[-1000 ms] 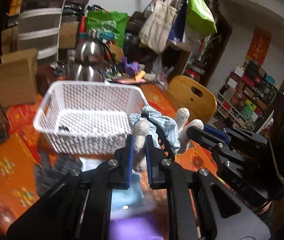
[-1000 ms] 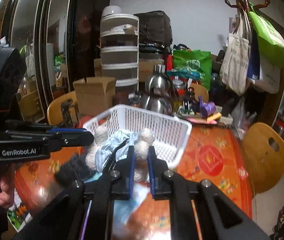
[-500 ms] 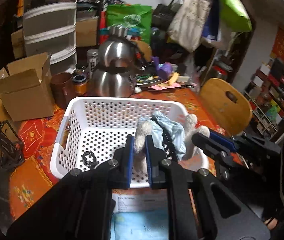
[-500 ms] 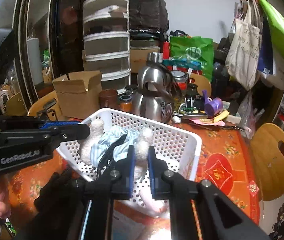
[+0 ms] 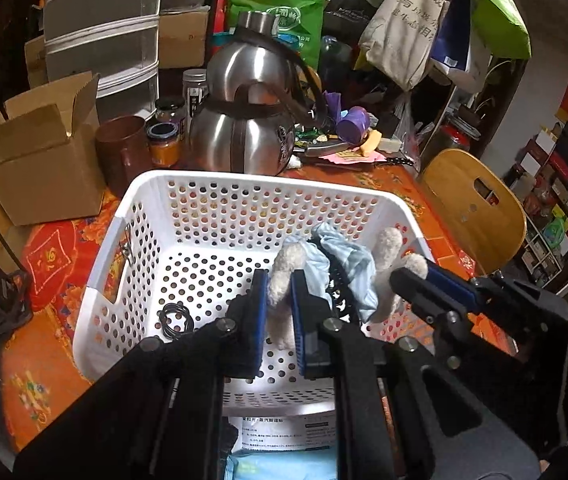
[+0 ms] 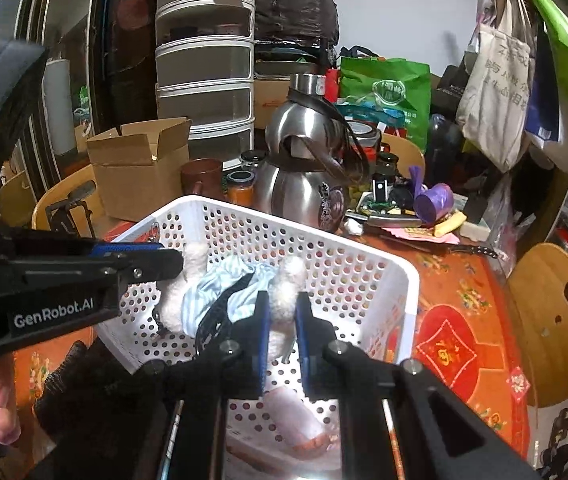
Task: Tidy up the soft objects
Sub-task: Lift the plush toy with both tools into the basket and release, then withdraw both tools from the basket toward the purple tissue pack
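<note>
Plush toy (image 5: pixel 347 268) in pale blue cloth, held over the white perforated basket (image 5: pixel 188 200), one cream limb pinched in each tool. Left gripper (image 5: pixel 278 280) clenched on a fluffy limb; right gripper (image 6: pixel 282 300) likewise clamped on another limb, with the blue fabric and a dark strap sagging between the two. Light, limp and compressible by the look of it: likely to droop and swing from any hold, not fragile, unlikely to slip from the ribbed blue pads. Best taken at a limb or the bunched body, not by the loose cloth, which may pull free. Small dark ring (image 5: pixel 176 318) on the basket floor, directly under the load's left side; pinkish item (image 6: pixel 299 420) seemingly lying low in the basket, too blurred to identify. Steel kettle (image 5: pixel 244 128) just beyond the far rim, cardboard box (image 5: pixel 40 152) and brown cup (image 5: pixel 122 148) to the left, wooden chair (image 5: pixel 471 208) to the right, all off the drop path. Near basket wall close under both grippers, the only real obstruction to lowering.
</note>
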The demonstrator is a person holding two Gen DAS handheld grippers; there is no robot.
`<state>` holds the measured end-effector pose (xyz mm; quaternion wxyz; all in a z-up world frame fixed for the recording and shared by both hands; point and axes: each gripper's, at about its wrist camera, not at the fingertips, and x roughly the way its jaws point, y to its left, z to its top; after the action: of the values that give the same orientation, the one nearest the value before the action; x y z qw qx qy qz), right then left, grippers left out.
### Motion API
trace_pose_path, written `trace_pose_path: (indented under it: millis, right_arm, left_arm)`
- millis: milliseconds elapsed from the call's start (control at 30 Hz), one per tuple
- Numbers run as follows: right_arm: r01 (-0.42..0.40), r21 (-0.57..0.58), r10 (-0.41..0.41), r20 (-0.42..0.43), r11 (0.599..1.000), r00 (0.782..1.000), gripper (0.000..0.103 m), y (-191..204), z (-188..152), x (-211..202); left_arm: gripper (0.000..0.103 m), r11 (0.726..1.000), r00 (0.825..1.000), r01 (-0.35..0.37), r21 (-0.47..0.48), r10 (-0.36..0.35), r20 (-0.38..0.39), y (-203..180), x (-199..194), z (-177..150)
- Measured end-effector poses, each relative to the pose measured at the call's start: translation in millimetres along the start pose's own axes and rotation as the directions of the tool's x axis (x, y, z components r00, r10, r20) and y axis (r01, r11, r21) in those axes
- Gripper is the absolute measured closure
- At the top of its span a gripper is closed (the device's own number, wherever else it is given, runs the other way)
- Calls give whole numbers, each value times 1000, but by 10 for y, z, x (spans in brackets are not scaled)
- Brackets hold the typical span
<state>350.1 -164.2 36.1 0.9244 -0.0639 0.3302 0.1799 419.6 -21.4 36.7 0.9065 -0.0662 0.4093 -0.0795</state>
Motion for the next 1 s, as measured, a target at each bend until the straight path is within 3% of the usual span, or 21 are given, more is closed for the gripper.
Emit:
trace_pose_path:
  millis: [100,167,233,333,733,1000]
  right_arm:
    - [0,1,0,-20,1000,1000,83,-16,-52,50]
    - [26,3,-26,-23,1000,999,65,-53,-91,63]
    - [30,16,-30,-25,999,999,51,-100,-124,58]
    - [42,19,-42,-23,999,999,46,-138,-163,20]
    - [25,63,-23,-35,998,999,43,-190,-265,-72]
    - [36,90,-35,-7,995,999,31,-99,-649,-632]
  left_arm:
    - [76,1000,1000,-9,-7,9,6,44,60,-34]
    - [54,1000,1000,-29,-1,29,2,78,92,-56]
    - [44,998,998,-57,5,57,5,119,106,-88]
    - [41,998,997,-67,-3,67,24,209,78,-132]
    - [39,995,994,-101,15,101,38,322,-76,-251]
    - [31,990,989,-124,67,117,94,347,-673,-693]
